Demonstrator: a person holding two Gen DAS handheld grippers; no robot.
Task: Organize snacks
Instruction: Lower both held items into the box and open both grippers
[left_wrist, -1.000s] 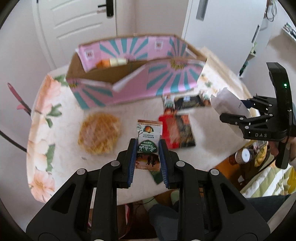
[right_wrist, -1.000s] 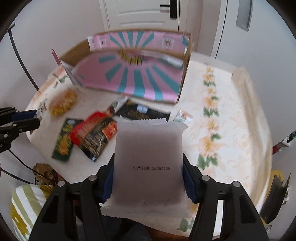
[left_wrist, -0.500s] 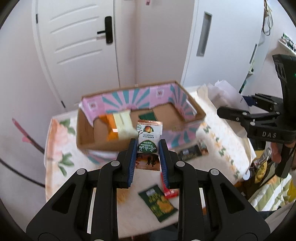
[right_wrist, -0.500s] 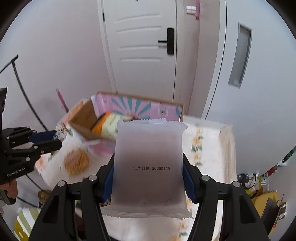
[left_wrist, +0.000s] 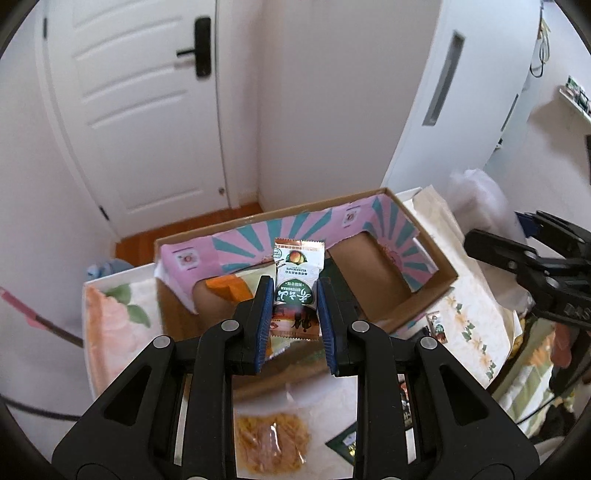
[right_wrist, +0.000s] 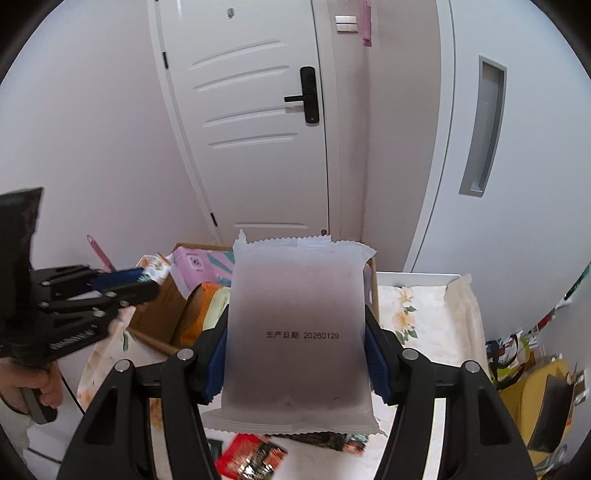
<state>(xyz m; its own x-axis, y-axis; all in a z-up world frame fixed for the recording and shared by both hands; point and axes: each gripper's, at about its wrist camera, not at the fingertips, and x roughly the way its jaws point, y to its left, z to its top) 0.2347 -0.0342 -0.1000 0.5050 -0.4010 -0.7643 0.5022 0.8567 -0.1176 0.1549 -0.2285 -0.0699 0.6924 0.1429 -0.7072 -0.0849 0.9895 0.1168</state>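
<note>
My left gripper (left_wrist: 292, 286) is shut on a small snack packet (left_wrist: 297, 295) with a green label and a peach picture. It hangs above the open cardboard box (left_wrist: 436, 275) with pink and teal striped flaps. An orange packet (left_wrist: 221, 286) and a pale yellow packet (right_wrist: 217, 306) lie in the box's left part. My right gripper (right_wrist: 297, 334) is shut on a flat white packet (right_wrist: 299, 295) with a printed date, held up in front of the box (right_wrist: 192, 258). It hides most of the box's inside in the right wrist view.
On the floral tablecloth (left_wrist: 110, 325) near me lie a bag of yellow crisps (left_wrist: 271, 446), a green packet (left_wrist: 347, 443) and a red packet (right_wrist: 251, 458). A white door (right_wrist: 258, 129) and walls stand behind the table. A hand (right_wrist: 33, 384) grips the left tool.
Both grippers have risen from the table and moved towards the box, each keeping its packet. The left one now looks down into the box.
</note>
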